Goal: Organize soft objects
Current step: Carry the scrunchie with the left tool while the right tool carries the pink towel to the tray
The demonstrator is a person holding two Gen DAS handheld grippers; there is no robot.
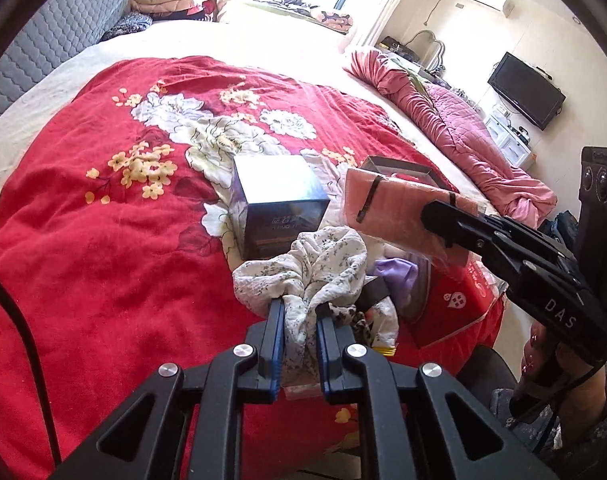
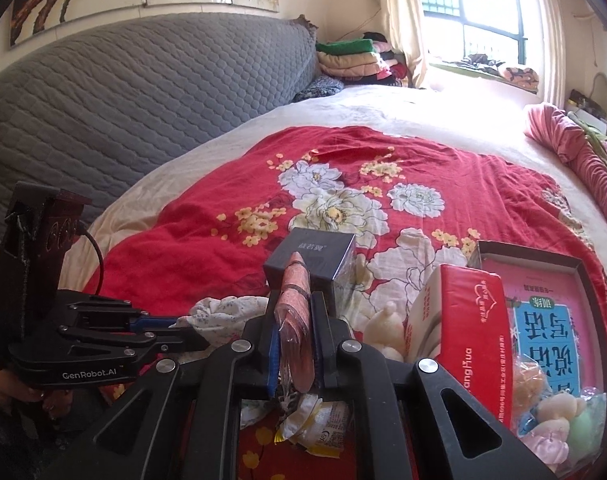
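Left gripper [image 1: 299, 312]: pinching floral cloth [image 1: 303, 264], lifting it near the dark box [image 1: 279, 204].
Right gripper [image 2: 293, 320]: clamping the pink wrapped packet [image 2: 293, 300] edgewise.
Risk: slick wrapper slipping out; dangling cloth snagging the box.

Dark box [image 1: 277, 204] ahead, tray [image 2: 583, 280] right, blanket [image 1: 103, 220] left open.

A wide bed [image 2: 383, 116] with a cream sheet carries a red floral blanket [image 1: 115, 208] spread over its middle. A dark blue cardboard cube box [image 1: 277, 204] stands on the blanket near the bed's front edge. A shallow open cardboard tray [image 2: 583, 280] lies at the front right corner. A bunched pink quilt [image 1: 455, 124] runs along the right edge.
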